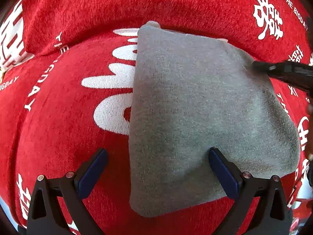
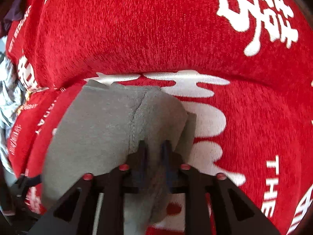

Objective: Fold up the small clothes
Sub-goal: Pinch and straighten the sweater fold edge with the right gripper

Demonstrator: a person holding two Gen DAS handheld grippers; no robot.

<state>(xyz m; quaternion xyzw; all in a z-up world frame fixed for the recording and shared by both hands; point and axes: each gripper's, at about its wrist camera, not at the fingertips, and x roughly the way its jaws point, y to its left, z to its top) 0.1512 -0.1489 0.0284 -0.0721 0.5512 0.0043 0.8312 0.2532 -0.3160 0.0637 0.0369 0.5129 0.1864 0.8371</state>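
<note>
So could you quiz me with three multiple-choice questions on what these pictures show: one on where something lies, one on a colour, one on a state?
1. Where does the grey garment lie?
A. on the red cover
B. in a basket
C. on a hanger

2. What colour is the lettering on the cover?
A. black
B. white
C. yellow

3. How do the jaws of the left hand-held gripper stand?
A. clamped on a sock
B. wide apart
C. out of view

Answers: 1 A, the grey fabric rests flat on the red cloth; 2 B, the printed characters are white; 3 B, a wide gap separates its two fingers, over the garment's near edge.
</note>
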